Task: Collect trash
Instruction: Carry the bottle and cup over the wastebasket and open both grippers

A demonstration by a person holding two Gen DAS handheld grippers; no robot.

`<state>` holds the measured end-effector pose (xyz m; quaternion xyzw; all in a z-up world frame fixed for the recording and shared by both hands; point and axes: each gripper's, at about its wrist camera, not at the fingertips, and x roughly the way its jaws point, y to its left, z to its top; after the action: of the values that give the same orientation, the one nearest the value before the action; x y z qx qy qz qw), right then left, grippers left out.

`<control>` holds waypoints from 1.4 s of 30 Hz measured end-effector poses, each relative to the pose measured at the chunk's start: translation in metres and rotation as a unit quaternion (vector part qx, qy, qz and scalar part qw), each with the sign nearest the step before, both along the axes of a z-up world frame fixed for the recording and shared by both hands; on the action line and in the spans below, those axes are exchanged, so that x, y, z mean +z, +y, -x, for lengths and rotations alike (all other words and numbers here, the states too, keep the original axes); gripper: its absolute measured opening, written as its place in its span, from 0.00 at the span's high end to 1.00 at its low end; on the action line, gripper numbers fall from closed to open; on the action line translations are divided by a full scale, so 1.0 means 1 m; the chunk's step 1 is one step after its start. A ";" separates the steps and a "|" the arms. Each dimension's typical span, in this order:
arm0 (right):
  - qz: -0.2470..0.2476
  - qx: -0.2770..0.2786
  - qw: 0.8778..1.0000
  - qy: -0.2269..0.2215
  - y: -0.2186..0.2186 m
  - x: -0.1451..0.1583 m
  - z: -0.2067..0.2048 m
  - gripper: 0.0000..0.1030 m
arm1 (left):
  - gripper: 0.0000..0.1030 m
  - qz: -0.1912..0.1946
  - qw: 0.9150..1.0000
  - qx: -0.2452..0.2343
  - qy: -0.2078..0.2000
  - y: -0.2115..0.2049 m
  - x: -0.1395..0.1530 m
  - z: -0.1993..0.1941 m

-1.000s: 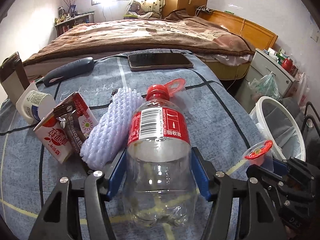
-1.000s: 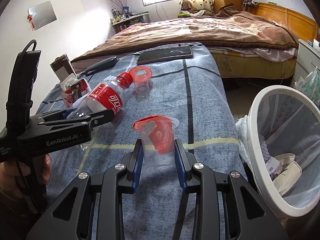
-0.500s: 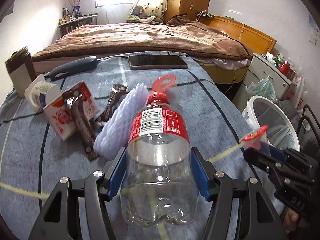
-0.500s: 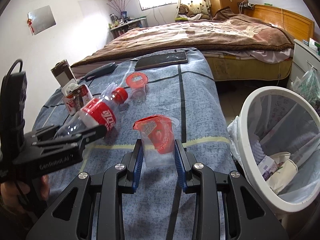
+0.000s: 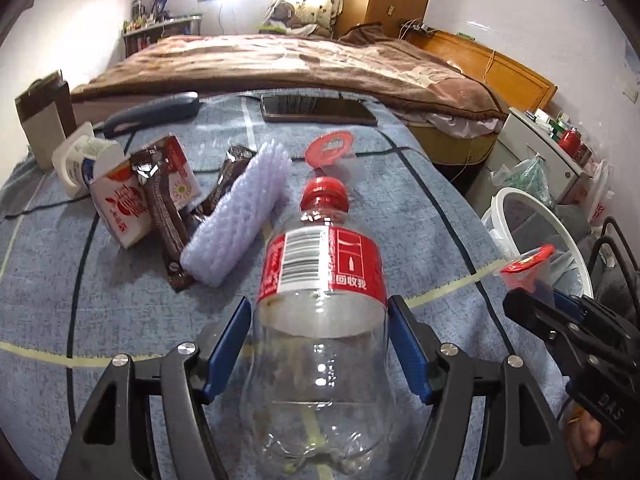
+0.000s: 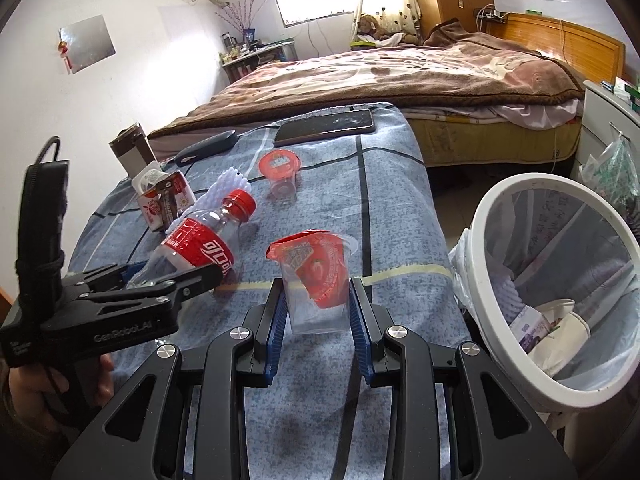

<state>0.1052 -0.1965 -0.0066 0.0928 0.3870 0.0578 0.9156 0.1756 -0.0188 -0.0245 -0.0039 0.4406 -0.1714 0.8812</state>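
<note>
Already holding scraps, bin point(image 6: 492, 216); left tool point(image 5: 320, 344) grips bottle point(image 5: 320, 288), right tool point(image 6: 318, 308) grips cup point(image 6: 316, 276).

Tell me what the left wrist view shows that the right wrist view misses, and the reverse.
Only the left wrist view shows the brown wrapper lying beside the foam net and the barcode side of the bottle. Only the right wrist view shows the trash already inside the bin and the mirror on the wall. Both show the left gripper shut on the bottle, the right gripper shut on a jelly cup, the phone and the second cup.
</note>
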 end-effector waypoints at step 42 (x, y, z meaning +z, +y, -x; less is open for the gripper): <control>-0.002 -0.088 0.993 -0.072 -0.080 0.041 0.051 0.68 | 0.38 0.020 0.991 -0.062 -0.115 -0.078 0.065 0.065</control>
<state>0.0538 -0.2767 0.0340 0.1238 0.3098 -0.0161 0.9426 0.1108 -0.0965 0.0407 0.0256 0.3321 -0.2337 0.9135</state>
